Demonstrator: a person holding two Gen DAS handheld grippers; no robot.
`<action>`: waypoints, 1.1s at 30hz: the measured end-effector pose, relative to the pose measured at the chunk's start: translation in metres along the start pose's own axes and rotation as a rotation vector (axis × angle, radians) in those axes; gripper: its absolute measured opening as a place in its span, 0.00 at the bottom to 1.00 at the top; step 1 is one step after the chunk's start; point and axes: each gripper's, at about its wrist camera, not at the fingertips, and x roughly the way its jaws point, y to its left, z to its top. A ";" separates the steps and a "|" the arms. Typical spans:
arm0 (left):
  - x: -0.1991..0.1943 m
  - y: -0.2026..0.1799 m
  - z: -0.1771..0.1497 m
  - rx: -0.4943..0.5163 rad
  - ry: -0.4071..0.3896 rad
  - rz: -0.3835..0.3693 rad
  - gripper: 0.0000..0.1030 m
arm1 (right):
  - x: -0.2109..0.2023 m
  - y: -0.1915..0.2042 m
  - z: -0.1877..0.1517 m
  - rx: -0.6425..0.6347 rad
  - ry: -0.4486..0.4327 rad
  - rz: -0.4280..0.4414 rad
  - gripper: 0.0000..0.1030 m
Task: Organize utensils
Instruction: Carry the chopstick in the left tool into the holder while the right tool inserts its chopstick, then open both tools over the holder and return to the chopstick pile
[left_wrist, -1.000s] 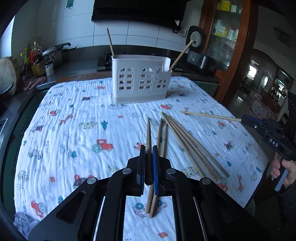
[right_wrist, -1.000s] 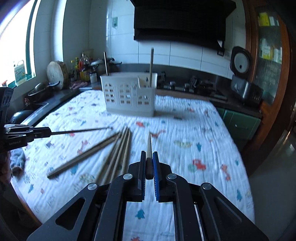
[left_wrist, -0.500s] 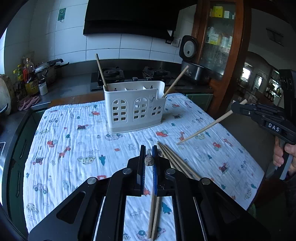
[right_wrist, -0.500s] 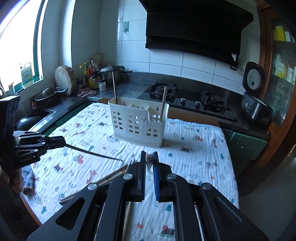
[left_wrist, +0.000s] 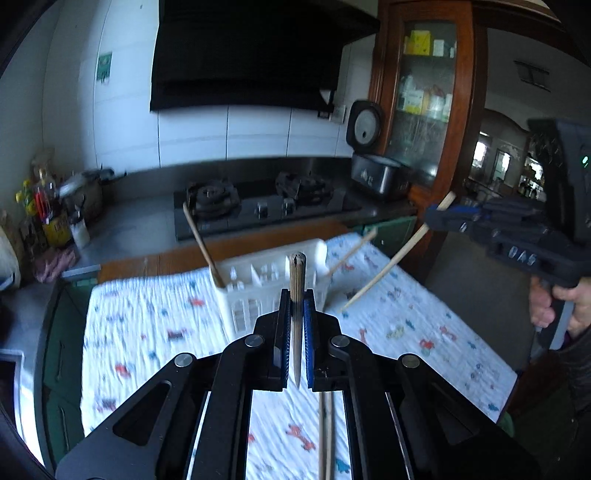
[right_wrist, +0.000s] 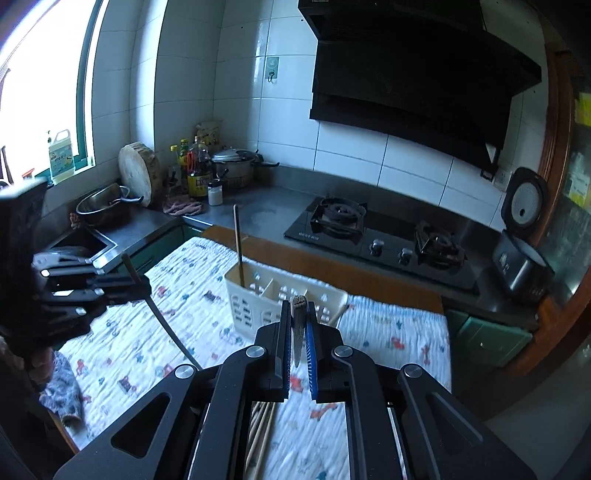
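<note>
A chopstick is clenched in each gripper, butt end up and tip hanging down. In the left wrist view the left gripper (left_wrist: 296, 314) is closed on a dark chopstick (left_wrist: 296, 280) that stands nearly upright between the blue pads, just in front of the white utensil caddy (left_wrist: 266, 291). The right gripper (right_wrist: 297, 325) is closed the same way on its own chopstick (right_wrist: 297, 314); from the left camera that stick is seen slanting down toward the caddy's right end.

The caddy stands on the printed cloth (left_wrist: 147, 325), with one chopstick already leaning in its left compartment (right_wrist: 239, 243) and another at the right end. More chopsticks (right_wrist: 260, 432) lie loose on the cloth below the grippers.

The step in hand appears to be dropping both sticks into the caddy. It is likely best done one at a time — the tip should be brought over an open slot, the stick kept near vertical, lowered until the tip is inside the walls, and only then released. The dividers are narrow, so a tilted stick could catch on the rim or nudge the light caddy.
</note>
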 end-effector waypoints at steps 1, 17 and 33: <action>-0.003 0.001 0.011 0.008 -0.020 0.009 0.05 | 0.001 -0.001 0.007 0.002 -0.004 0.002 0.07; 0.044 0.041 0.103 -0.025 -0.129 0.126 0.05 | 0.036 -0.030 0.070 0.041 -0.074 -0.064 0.07; 0.116 0.088 0.052 -0.115 0.032 0.134 0.05 | 0.104 -0.040 0.035 0.078 0.032 -0.030 0.07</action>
